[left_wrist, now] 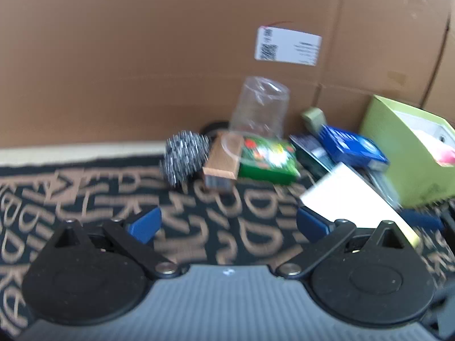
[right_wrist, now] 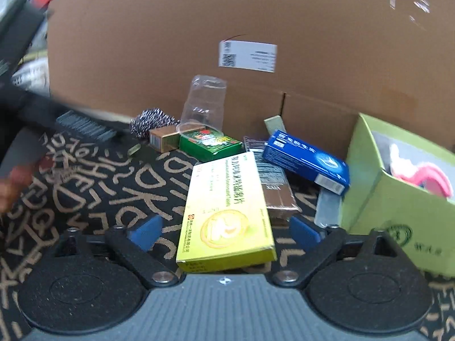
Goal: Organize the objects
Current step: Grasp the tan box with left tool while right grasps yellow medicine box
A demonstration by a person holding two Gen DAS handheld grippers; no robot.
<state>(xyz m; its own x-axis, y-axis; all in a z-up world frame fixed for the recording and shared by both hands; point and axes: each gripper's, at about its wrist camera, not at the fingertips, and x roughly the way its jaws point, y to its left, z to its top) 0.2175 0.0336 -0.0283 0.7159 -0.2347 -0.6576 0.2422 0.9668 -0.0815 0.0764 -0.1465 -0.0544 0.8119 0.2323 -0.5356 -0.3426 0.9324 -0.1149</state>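
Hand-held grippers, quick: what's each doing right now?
Left hand-held gripper: open, nothing between its fingers.
Right hand-held gripper: open, yellow box between the fingers, pads not pressing it.

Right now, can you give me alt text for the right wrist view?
The open right gripper straddles a yellow box on a patterned mat, pads not touching it. Behind lie a blue box, green box, clear cup and scourer; a green bin stands right.
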